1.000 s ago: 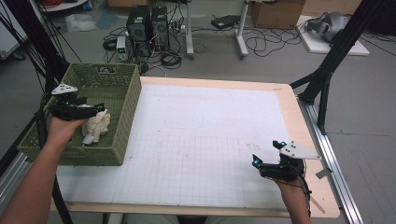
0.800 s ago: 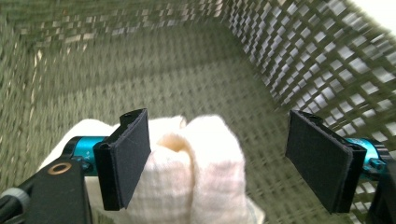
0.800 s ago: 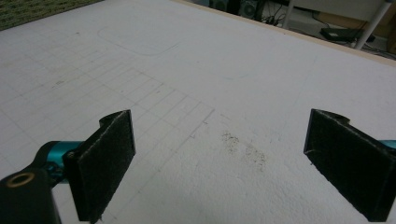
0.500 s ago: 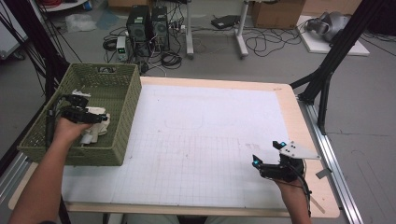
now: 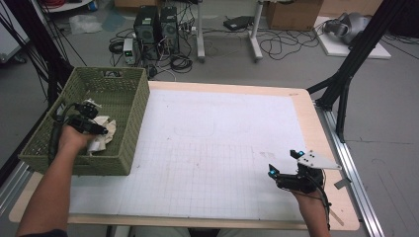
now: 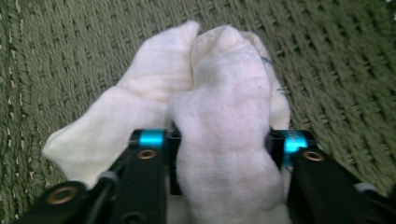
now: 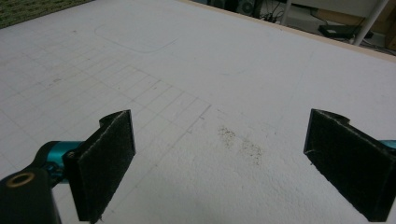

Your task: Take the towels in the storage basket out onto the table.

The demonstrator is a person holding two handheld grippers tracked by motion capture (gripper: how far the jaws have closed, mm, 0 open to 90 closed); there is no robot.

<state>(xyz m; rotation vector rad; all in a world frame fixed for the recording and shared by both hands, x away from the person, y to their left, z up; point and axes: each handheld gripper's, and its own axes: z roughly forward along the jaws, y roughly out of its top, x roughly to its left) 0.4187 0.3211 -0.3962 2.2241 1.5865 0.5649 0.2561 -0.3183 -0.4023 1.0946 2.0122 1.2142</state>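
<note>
Nearest to us, our right claw (image 5: 274,173) hovers low over the front right part of the desk (image 5: 222,148), its jaws spread wide with nothing between them; in the right gripper view only the white gridded mat (image 7: 196,84) and a faint smudge (image 7: 238,142) lie between the two black pads (image 7: 105,158). Well apart from it, at the left edge of the desk, sits the green woven basket (image 5: 133,98). Our left claw (image 5: 97,129) reaches down inside it, and in the left gripper view the jaws are closed on a bunched fold of the white cloth (image 6: 219,116), which lies crumpled on the woven floor of the basket. Beyond the desk, on the floor, stand two computer towers (image 5: 157,29) among loose cables (image 5: 281,47).
</note>
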